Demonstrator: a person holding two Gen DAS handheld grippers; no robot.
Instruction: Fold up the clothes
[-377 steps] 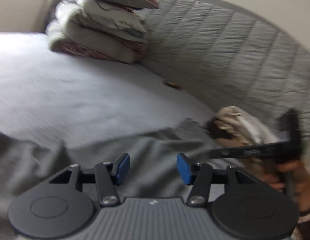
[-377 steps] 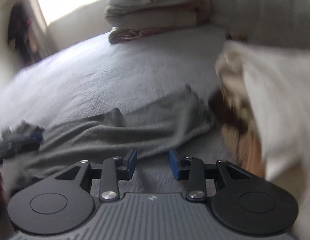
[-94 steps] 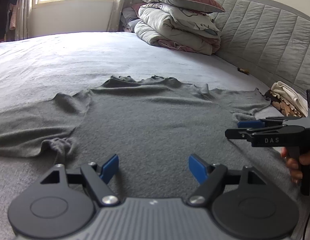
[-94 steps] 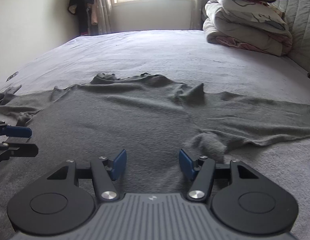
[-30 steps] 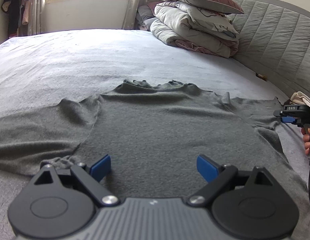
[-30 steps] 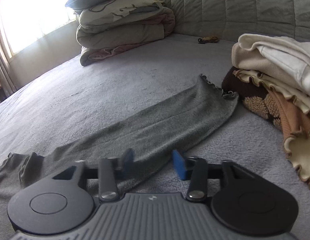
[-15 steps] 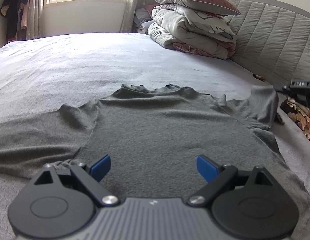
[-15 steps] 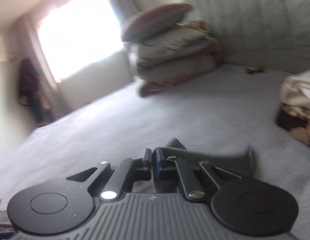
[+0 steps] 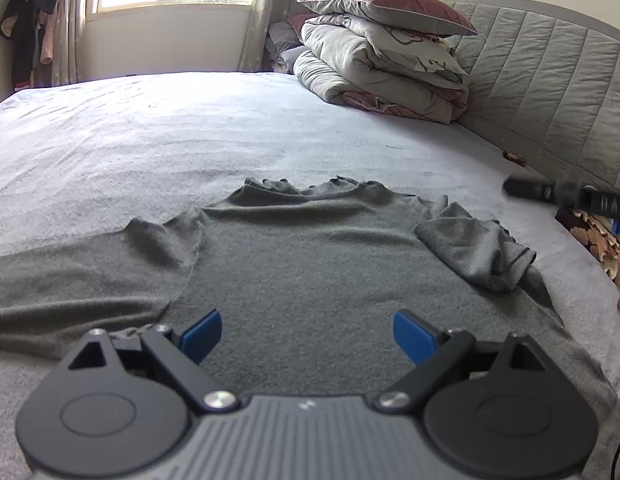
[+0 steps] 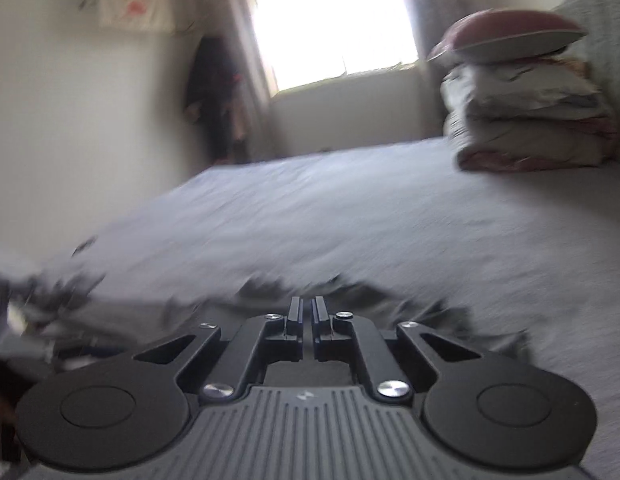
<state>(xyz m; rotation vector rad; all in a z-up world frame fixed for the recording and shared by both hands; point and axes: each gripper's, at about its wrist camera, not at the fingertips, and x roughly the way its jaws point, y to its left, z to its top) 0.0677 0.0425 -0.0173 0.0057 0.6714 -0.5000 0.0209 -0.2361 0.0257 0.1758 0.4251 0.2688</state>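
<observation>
Grey top [image 9: 310, 264] lies flat on the bed [image 9: 190, 128]; its right sleeve [image 9: 473, 248], outstretched a second ago, is now folded inward. Left gripper [image 9: 306, 334] hovers wide-spread over the hem. Right gripper [image 10: 306, 312], pinched narrow, grips nothing visible. Only the left view shows the sleeve sharply.

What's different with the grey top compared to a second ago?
The right sleeve has been folded in from lying straight toward the clothes pile and now sits bunched on the grey top. The right gripper has closed. The left gripper stays open; the left sleeve remains spread.
</observation>
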